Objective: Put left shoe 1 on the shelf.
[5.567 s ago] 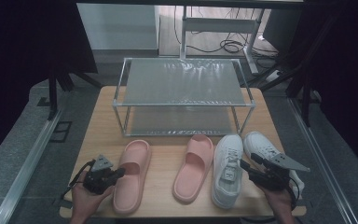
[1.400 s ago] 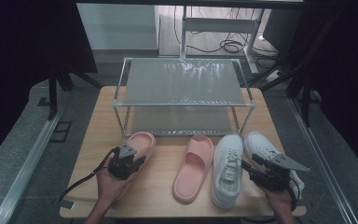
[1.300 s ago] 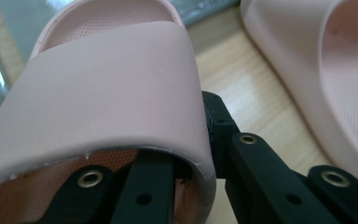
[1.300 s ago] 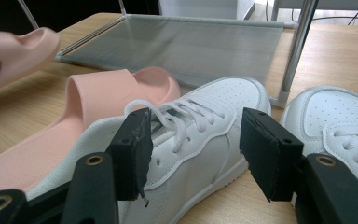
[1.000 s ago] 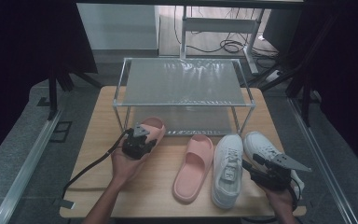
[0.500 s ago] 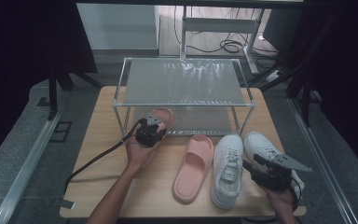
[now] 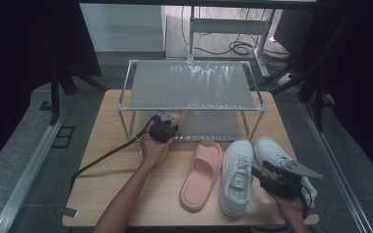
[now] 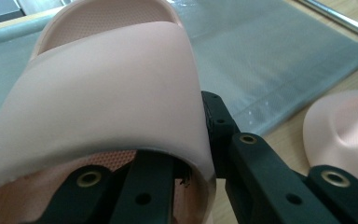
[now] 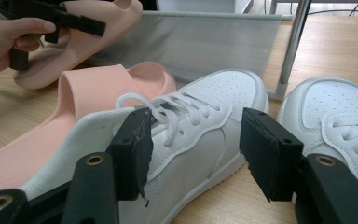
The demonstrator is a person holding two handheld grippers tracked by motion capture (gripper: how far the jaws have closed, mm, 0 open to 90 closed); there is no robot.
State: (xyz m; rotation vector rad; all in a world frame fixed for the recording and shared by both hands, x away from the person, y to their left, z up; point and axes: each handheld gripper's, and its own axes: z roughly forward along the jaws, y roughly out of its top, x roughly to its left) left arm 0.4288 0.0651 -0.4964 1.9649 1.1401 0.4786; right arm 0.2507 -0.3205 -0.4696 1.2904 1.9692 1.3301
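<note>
Wooden worktop point(image 7: 126, 174) carries a silver two-tier metal rack point(image 7: 192, 85), at whose lower shelf the left tool point(image 8: 186, 172) grips a soft pink foam slide sandal point(image 8: 98, 93) by its strap, while the right tool point(image 9: 193, 144), jaws parted, straddles a white laced sneaker point(image 9: 191, 121) before the rack.

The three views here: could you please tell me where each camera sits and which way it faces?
High view: above the table's near side, looking forward and down at the two-tier rack; both forearms enter from below.
Left gripper view: rides the left gripper, looking along its jaws, shut on the held pink slipper's strap, toward the rack's lower shelf.
Right gripper view: rides the right gripper, jaws open over a white sneaker.
Shared: both gripper views show the other pink slipper.
</note>
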